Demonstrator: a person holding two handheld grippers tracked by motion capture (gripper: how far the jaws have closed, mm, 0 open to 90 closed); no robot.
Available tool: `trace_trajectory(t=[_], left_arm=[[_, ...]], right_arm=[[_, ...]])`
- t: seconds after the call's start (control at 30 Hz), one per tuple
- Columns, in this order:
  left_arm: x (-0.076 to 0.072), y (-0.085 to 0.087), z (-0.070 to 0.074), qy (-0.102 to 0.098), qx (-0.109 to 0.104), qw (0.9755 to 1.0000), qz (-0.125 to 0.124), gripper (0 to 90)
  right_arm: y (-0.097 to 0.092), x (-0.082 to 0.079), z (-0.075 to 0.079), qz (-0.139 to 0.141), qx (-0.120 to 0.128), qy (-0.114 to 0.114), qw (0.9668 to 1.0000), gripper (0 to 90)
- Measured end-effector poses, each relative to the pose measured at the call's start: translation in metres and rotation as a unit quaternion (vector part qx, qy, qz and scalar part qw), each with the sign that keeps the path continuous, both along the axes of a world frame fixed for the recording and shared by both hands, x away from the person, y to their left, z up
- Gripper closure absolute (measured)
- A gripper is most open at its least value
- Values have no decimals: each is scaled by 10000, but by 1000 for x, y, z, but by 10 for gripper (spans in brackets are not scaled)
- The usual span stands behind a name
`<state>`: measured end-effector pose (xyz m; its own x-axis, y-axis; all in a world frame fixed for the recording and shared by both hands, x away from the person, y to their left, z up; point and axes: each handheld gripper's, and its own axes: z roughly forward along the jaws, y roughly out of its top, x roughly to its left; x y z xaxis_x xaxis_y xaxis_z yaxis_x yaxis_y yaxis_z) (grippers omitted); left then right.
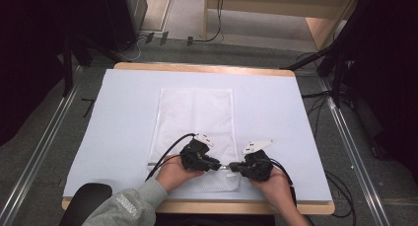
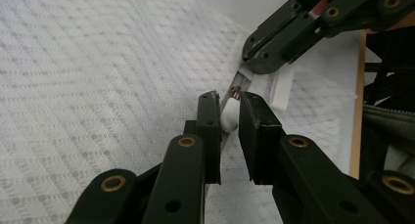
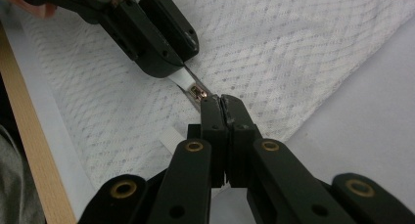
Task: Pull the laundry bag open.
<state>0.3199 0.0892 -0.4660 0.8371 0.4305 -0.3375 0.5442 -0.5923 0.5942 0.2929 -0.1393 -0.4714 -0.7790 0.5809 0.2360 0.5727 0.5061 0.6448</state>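
Observation:
A white mesh bag [image 1: 194,112] lies flat on the white-covered table [image 1: 123,112], with its zipper running across near the front end. My left gripper [image 2: 228,99] is shut on the zipper's white pull tab [image 2: 228,117], which sits between its pads. The small metal slider [image 3: 198,92] lies just in front of my right gripper [image 3: 221,100], which is shut on the zipper edge of the bag. In the high view the left gripper [image 1: 218,164] and right gripper [image 1: 231,165] point at each other, tips almost touching.
The table's wooden front edge [image 1: 197,206] runs just behind both hands. A dark rounded seat back [image 1: 86,201] sits at the bottom left. Cables and dark stands [image 1: 335,73] flank the table on the floor.

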Motion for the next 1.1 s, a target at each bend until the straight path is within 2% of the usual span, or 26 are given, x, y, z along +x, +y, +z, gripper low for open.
trace_trajectory(t=[0.23, 0.37, 0.43, 0.67, 0.8, 0.97, 1.1], left_arm=[[0, 0, -4, 15, -188, 9998, -15, 775], [-1, -1, -3, -39, -146, 9999, -31, 775], [-2, -2, -3, -112, -105, 9999, -58, 804], [-5, -3, 0, -37, -64, 9999, -105, 806], [-6, -6, -3, 43, -152, 9998, -129, 801], [-7, -9, -5, 25, -226, 9997, -121, 795], [-5, -8, -6, 18, -182, 9998, -94, 843]], right_arm=[[0, 0, 0, 2, 7, 8, 10000, 900], [0, 0, 0, -1, -8, 5, 10000, 900], [0, 0, 0, 5, 6, 18, 10000, 900], [0, 0, 0, -1, 9, 22, 10000, 900], [0, 0, 0, -2, 10, 26, 10000, 900], [0, 0, 0, -2, 10, 27, 10000, 900], [0, 0, 0, 1, 1, 18, 10000, 900]])
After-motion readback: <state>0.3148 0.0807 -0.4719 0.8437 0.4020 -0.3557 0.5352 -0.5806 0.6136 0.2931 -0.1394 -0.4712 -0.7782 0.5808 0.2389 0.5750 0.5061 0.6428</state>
